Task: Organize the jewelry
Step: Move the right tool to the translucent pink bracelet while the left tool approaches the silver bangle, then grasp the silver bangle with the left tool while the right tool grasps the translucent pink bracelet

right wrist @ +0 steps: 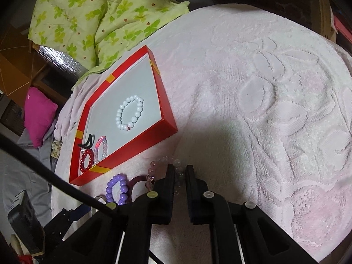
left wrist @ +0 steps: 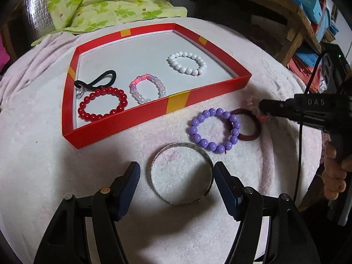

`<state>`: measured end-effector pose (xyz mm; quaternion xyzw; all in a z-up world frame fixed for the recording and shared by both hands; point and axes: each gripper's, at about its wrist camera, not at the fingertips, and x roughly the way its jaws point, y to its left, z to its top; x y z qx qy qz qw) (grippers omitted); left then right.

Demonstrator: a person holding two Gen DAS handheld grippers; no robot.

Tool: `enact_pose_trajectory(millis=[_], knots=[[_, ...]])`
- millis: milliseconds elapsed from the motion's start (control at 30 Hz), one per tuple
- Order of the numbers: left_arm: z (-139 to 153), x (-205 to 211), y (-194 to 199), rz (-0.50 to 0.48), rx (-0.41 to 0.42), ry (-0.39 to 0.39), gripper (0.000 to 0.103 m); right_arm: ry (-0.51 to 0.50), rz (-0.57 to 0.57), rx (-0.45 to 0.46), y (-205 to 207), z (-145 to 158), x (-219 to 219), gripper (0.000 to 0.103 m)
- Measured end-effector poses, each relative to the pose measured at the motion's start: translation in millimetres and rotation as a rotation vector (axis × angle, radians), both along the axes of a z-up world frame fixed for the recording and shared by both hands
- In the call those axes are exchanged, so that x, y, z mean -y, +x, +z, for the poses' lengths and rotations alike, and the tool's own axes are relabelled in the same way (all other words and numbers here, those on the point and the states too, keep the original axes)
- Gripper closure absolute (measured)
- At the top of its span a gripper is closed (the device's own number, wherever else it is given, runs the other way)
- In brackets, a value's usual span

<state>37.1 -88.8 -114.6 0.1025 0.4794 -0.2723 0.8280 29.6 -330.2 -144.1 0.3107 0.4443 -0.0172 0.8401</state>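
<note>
Fingers of the left gripper (left wrist: 176,173) are spreading wide, flanking a flat silver bangle (left wrist: 181,173) on the plush pink towel (left wrist: 44,165). At its 11 o'clock, the red tray (left wrist: 72,101) is holding four glossy beaded bracelets. At 2 o'clock, the right gripper (right wrist: 180,171) is narrowing on a clear pink bracelet (right wrist: 164,165), grip uncertain, beside round purple beads (left wrist: 214,129).

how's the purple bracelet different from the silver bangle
The purple bracelet is a ring of round beads; the silver bangle is one thin metal band. The bracelet overlaps a dark red ring; the bangle lies alone between the open left claw fingers. Both lie flat on the towel, outside the red tray.
</note>
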Motion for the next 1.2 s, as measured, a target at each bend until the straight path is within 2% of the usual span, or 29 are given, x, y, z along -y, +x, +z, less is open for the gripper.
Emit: enact_pose_trajectory(millis=[267,400,633,733,767,900,1200], knots=[[-6,10,1,-0.016,0.016,0.028,0.023,0.019,0.003,-0.004,2,-1,-1,0.092],[-8,14,-2,-0.035,0.040,0.055,0.022,0.026,-0.002,-0.008,3,-1,-2,0.091],[-7,6,-1,-0.040,0.041,0.011,0.022,0.037,-0.004,-0.011,6,-2,-6,0.090],[-6,4,-3,-0.041,0.060,0.011,0.033,0.022,0.002,-0.001,7,-1,-10,0.089],[-5,2,-3,-0.042,0.063,0.007,0.040,0.016,0.005,0.001,7,0,-12,0.089],[-4,-5,0,-0.033,0.042,-0.031,0.040,-0.017,0.006,0.004,8,1,-18,0.089],[-1,-19,5,0.014,0.036,-0.021,0.040,-0.056,-0.014,-0.012,11,1,-25,0.089]])
